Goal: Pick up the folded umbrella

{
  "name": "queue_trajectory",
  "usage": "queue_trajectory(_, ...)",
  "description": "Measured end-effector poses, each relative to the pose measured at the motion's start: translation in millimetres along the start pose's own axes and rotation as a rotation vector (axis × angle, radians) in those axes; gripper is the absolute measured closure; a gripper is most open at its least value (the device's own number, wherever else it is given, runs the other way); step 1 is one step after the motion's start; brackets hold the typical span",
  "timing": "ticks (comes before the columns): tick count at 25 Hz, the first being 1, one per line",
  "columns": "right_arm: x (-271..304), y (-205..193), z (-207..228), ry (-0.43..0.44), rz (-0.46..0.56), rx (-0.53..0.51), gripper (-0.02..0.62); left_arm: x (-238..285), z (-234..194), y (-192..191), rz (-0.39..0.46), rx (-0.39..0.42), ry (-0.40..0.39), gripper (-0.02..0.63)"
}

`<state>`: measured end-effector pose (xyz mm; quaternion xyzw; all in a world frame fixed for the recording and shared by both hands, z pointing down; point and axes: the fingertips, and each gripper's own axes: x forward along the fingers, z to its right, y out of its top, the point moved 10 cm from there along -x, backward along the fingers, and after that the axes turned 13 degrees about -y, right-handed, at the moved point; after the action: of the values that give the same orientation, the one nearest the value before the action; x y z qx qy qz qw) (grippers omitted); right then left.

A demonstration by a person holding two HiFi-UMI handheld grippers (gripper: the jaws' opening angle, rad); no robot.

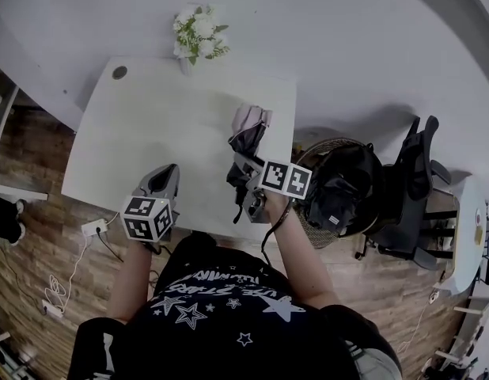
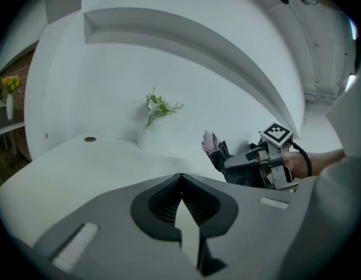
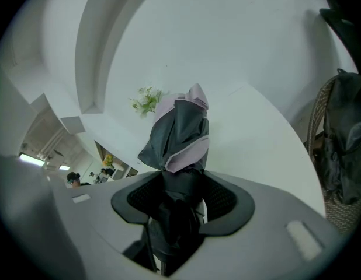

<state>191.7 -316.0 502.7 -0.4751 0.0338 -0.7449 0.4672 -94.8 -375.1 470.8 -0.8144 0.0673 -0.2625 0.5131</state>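
The folded umbrella [image 1: 249,130] is dark grey with pale pink panels. It is lifted above the right part of the white table [image 1: 149,125], canopy end pointing away from me. My right gripper [image 1: 243,167] is shut on its lower part. In the right gripper view the umbrella [image 3: 177,130] rises out of the right gripper [image 3: 180,194], whose pads press its dark folds. My left gripper [image 1: 167,174] hovers over the table's near left edge, holding nothing. In the left gripper view the left gripper [image 2: 180,177] has its tips together, and the umbrella [image 2: 217,152] shows to the right.
A white vase of flowers [image 1: 199,34] stands at the table's far edge, with a cable hole [image 1: 119,72] at its far left corner. Right of the table are a wicker chair with a black bag [image 1: 347,188] and an office chair [image 1: 415,176]. A power strip [image 1: 94,228] lies on the floor.
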Motion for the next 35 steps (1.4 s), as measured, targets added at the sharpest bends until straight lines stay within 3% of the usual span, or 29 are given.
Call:
queue_trajectory(12,-54.4,-33.7,23.0,0.102,-0.007,-0.059,0.364,-31.3,69.8,-31.2,0.044,0.022,0.054,0.603)
queue_trajectory(27,-144.1,-102.7,73.2,0.129,-0.015,-0.091,0.364,-83.3,165.1,-84.4,0.099,0.015,0.101,0.603)
queue_trajectory(35,-166.7,-126.4,78.7,0.141,-0.05,-0.145,0.364,-107.5,197.2,-109.1,0.084,0.009,0.115,0.603)
